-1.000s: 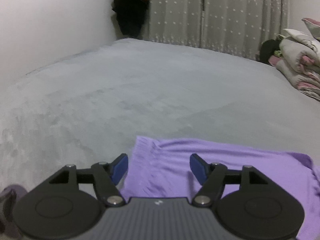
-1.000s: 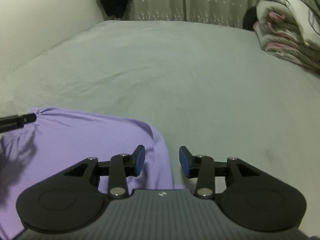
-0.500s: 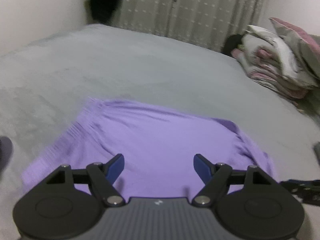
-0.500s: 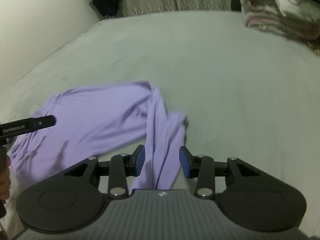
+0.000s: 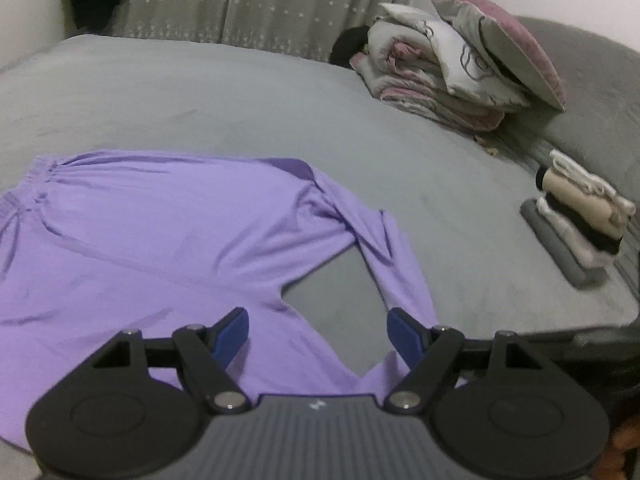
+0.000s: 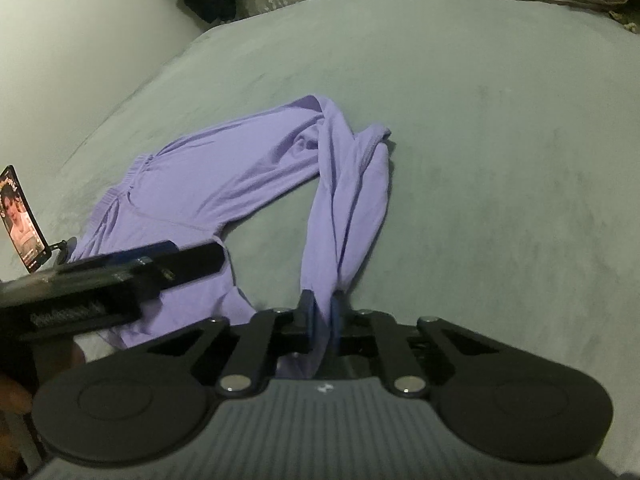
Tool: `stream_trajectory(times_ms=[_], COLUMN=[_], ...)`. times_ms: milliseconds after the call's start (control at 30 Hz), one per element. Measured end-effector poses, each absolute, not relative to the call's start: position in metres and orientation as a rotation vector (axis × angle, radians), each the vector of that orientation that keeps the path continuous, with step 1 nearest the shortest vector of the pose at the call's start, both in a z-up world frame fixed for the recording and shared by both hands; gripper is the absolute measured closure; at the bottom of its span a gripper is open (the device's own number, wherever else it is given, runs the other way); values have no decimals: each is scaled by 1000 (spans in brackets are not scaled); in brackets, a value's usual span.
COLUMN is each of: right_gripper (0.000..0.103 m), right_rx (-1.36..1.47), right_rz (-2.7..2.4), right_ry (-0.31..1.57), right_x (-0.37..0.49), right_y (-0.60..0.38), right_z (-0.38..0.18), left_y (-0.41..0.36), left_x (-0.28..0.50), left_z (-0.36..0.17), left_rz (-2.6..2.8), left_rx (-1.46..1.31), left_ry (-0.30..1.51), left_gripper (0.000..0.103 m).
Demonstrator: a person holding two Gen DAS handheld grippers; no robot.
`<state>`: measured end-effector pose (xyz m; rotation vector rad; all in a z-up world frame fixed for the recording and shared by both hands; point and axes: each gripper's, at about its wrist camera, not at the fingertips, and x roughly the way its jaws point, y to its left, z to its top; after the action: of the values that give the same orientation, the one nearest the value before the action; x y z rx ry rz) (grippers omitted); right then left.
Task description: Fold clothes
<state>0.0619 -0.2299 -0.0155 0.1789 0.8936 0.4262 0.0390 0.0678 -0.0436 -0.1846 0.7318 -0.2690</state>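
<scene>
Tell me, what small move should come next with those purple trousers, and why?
Probably draw the right gripper back to pull its leg straight. It is shut on one twisted leg of the purple trousers, which lie rumpled on the grey bed. The left gripper hangs open above the other leg, free to pin it.

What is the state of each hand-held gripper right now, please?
Left hand-held gripper: open, holding nothing, above the purple trousers.
Right hand-held gripper: shut on one leg end of the purple trousers.
</scene>
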Motion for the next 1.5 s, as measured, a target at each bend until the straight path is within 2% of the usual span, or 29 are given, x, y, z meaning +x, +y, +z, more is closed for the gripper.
stream_trajectory(times_ms=[267,667,867,967,1167,1233,1267,1300,1333,1400,1500], right_gripper=[95,94,85,53,52,52,60,82,92,98,98], right_rx=[79,161,250,283,273,241,214,184,159,164,110], right_rz=[307,96,122,144,136,133,134,136,141,158,111], right_ry=[738,639,726,779,885,893,894,898,901,912,893], right_x=[70,117,125,117,93,85,83,82,81,83,87], right_y=[-249,-293,-297,-295,-291,-286,-284,-283,-282,-289,-302], right_z=[10,8,-3,-3,-6,-7,-7,-6,-5,-4,7], left_y=[75,71,75,77,74,73,72,72,71,70,70], left_x=[46,49,50,50,52,54,55,55,56,57,57], left_z=[-49,-53,-52,-52,-50,-50,-50,-50,-50,-50,-47], left_rz=[-284,-302,-317,-321,-334,-333,-332,-331,-330,-327,-318], left_rx=[-245,-263,-278,-287,-296,-303,-307,-309,-310,-310,-278], left_ry=[753,757,762,764,762,761,762,762,763,763,748], left_gripper=[26,26,26,26,26,26,26,26,26,26,26])
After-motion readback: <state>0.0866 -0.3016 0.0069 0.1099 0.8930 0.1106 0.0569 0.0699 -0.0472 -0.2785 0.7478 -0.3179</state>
